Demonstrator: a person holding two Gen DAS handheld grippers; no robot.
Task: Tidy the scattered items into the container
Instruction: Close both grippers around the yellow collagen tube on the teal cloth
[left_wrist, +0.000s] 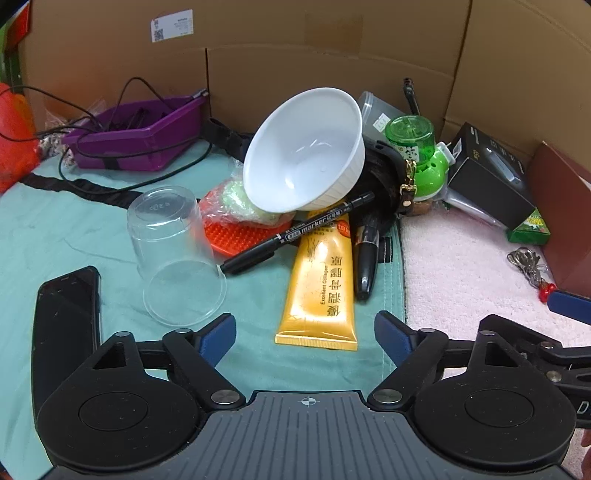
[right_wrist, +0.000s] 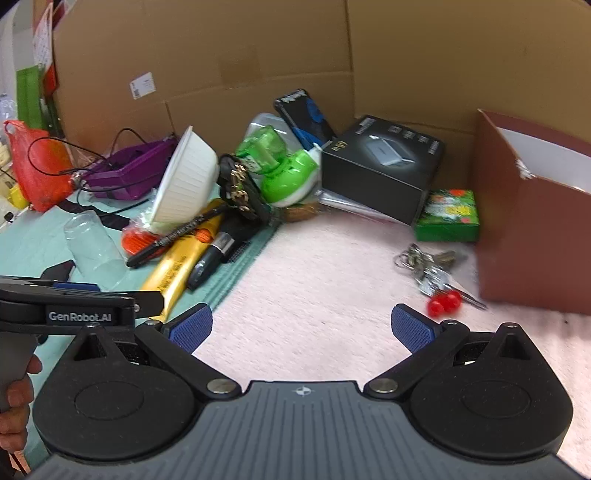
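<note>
- Lying flat on the teal cloth, the gold collagen tube is running its long axis near-to-far, with its crimped flat end pointing toward the left gripper and its cap end tucked under the pile.
- Crossing over the tube's far end, a black marker is slanting from lower left to upper right, its upper end reaching under the tilted white bowl.
- Lying just right of the tube and roughly parallel to it, a black mascara-like stick is pointing its tapered tip toward the camera.
- Leaning against the heap, the bowl is showing its opening to the left wrist view, with an orange bristled pad and a crinkled packet beneath it.
- Standing upside down left of the marker, a clear plastic cup is touching the marker's near tip; a black phone is lying beside it.
- Sitting far left by the cardboard wall, the purple bin is holding black cables.
- Hovering over the pink towel, the right gripper is spreading its jaws wide with nothing between them; keys with red beads are lying ahead, near a brown folder.
- Hanging just short of the tube's crimped end, the left gripper is likewise holding its jaws apart and empty.
</note>
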